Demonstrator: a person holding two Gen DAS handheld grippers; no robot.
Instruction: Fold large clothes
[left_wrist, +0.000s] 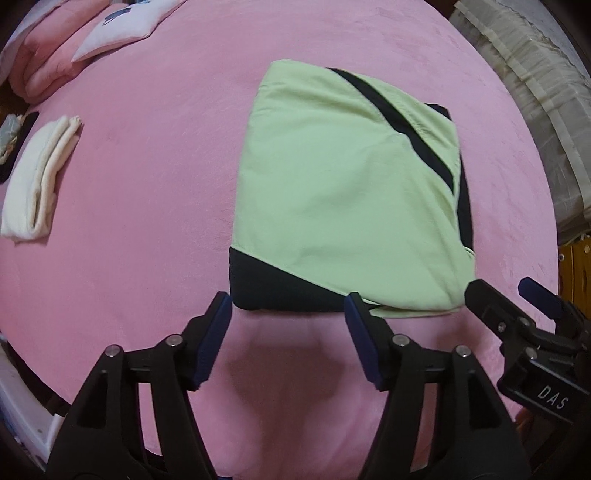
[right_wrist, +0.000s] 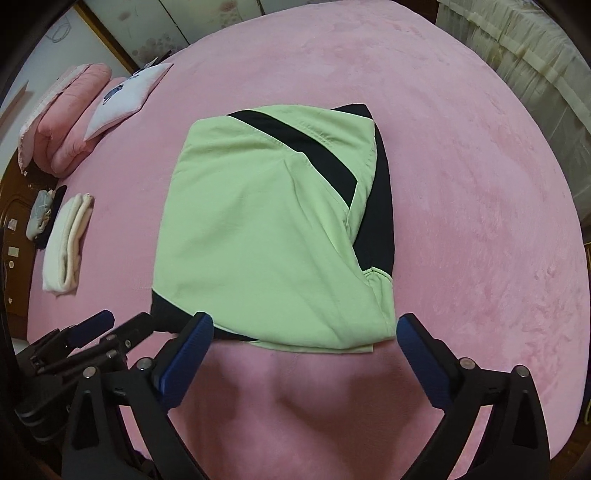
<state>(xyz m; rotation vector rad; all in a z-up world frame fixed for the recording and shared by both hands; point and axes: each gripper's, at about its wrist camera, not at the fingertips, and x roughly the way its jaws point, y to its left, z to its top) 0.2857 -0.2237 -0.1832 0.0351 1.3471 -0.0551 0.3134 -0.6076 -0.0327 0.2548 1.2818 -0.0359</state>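
Note:
A light green garment with black panels (left_wrist: 343, 192) (right_wrist: 266, 229) lies folded into a rough rectangle on the pink bed cover (left_wrist: 147, 184) (right_wrist: 461, 184). My left gripper (left_wrist: 288, 306) hovers open just short of the garment's near edge, over its black corner, with nothing between its fingers. My right gripper (right_wrist: 304, 326) stands wide open at the same near edge, further right, also holding nothing. Each gripper shows in the other's view: the right gripper (left_wrist: 513, 295) at the lower right, the left gripper (right_wrist: 118, 325) at the lower left.
A folded white cloth (left_wrist: 37, 181) (right_wrist: 66, 247) lies at the left side of the bed. A pink quilt (right_wrist: 62, 122) and a white pillow (right_wrist: 125, 99) sit at the far left. A pale curtain (right_wrist: 535, 66) hangs at the right.

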